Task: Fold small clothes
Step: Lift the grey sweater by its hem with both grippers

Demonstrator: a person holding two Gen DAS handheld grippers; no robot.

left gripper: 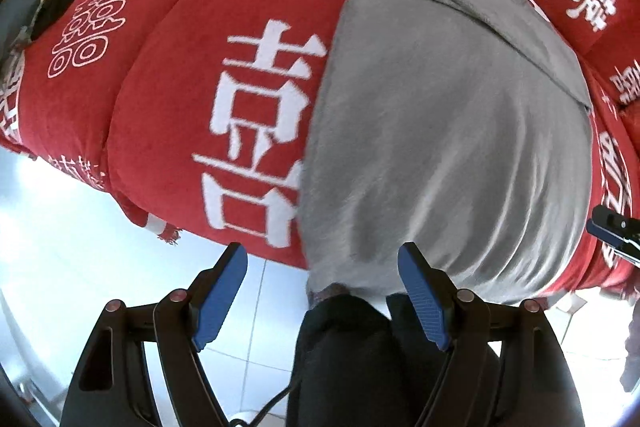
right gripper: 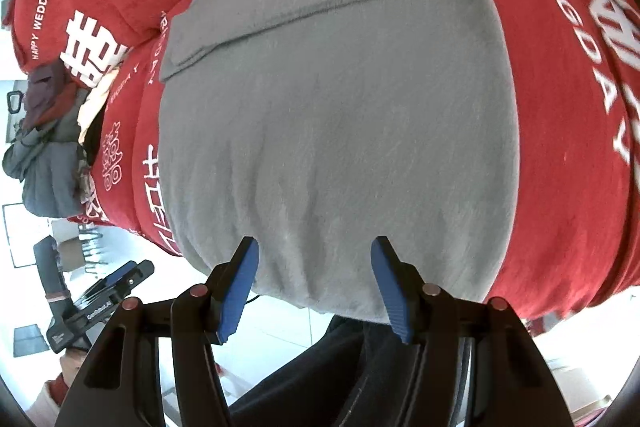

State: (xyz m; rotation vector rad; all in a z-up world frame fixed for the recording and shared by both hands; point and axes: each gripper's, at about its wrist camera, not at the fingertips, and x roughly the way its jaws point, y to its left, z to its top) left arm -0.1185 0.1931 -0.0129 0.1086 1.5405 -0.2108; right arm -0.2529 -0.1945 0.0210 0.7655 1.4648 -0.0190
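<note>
The soft grey fleece garment (right gripper: 336,131) lies spread flat on a padded red quilt printed with white characters (right gripper: 560,107), which covers what looks like a bed; its far end is already turned over into a band, and its near hem hangs just over the quilt's edge toward the person. It looks light, limp and slightly fuzzy — likely to drape and sag when lifted, not to slip, and unlikely to hold a crease unless pressed flat. The best hold is probably at the two near corners of the hem, one for each side, pinching a single layer. The left hand-held gripper (left gripper: 324,267) hovers with its blue-padded fingers (left gripper: 420,291) wide apart at the garment's near left corner, clamped on nothing; the right hand-held gripper (right gripper: 316,259) is likewise spread and empty just over the near hem. The quilt is puffy, so the cloth may shift on it. Beyond it lies a pale tiled floor (left gripper: 52,247) and, at the quilt's left end, a heap of dark clothes (right gripper: 48,155).
</note>
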